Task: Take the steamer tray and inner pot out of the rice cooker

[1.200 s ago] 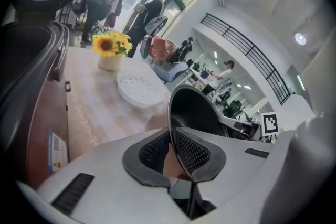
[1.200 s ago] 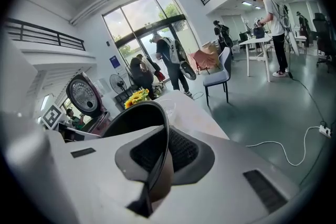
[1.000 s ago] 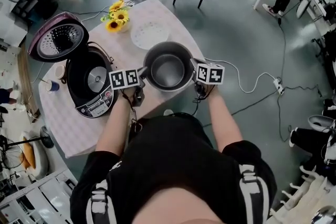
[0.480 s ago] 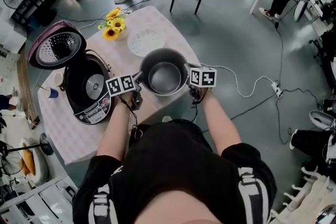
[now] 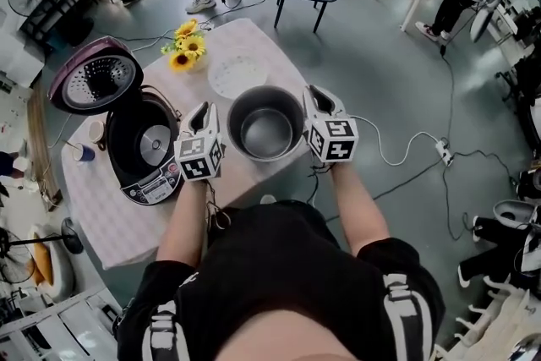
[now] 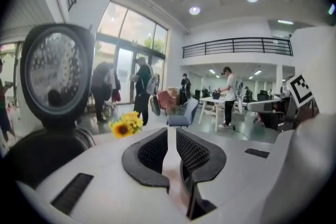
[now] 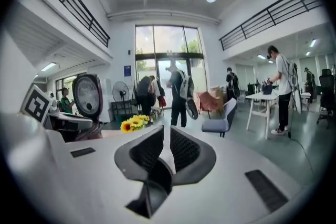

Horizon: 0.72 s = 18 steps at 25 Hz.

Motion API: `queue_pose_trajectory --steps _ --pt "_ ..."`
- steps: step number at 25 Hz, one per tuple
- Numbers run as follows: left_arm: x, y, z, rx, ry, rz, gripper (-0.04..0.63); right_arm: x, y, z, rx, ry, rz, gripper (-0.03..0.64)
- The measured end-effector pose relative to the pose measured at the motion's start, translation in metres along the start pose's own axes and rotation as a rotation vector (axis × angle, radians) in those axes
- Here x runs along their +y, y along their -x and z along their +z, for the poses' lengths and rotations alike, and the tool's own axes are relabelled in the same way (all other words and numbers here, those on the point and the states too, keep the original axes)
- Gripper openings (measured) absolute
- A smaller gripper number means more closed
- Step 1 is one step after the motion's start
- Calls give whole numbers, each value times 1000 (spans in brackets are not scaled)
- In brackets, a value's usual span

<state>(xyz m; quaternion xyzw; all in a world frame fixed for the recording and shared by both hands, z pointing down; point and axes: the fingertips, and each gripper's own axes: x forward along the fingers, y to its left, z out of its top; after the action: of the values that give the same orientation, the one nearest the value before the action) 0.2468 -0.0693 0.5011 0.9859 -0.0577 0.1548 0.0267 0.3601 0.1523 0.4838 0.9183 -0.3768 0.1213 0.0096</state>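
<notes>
- The inner pot [image 5: 266, 124] is out of the rice cooker [image 5: 142, 146]. It stands on the table [image 5: 122, 216], close to the table's right edge. It is shiny, and I can see nothing in it.
- The left gripper [image 5: 201, 109] is just beside the pot on the left. It does not touch the pot. Its jaws have just been opening a little. There is a thin gap between them, and nothing is in the gap.
- The right gripper [image 5: 314, 92] is just beside the pot on the right. It does not touch the pot either. Its jaws are almost together, and they hold nothing.
- Both grippers point away from the person, toward the far side of the table.
- The rice cooker sits near the table's left edge. Its lid [image 5: 95, 79] stands open, and the hole where the pot goes is dark.
- A white round tray [image 5: 239, 73] lies flat near the table's far corner, behind the pot.
- Yellow sunflowers [image 5: 186, 42] stand at the far edge, just beside the white tray.
</notes>
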Motion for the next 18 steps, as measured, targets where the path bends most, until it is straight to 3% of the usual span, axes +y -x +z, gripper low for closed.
queue_pose_trajectory --steps 4,7,11,18 --pt "-6 47 64 -162 -111 36 38 27 26 71 -193 0 37 23" --pt "-7 81 94 -229 -123 53 5 51 42 106 -283 9 73 0" --pt "7 113 106 -250 -76 50 3 93 50 131 -340 61 110 0" --pt "57 171 105 -243 -59 155 3 185 48 140 -368 109 236 0"
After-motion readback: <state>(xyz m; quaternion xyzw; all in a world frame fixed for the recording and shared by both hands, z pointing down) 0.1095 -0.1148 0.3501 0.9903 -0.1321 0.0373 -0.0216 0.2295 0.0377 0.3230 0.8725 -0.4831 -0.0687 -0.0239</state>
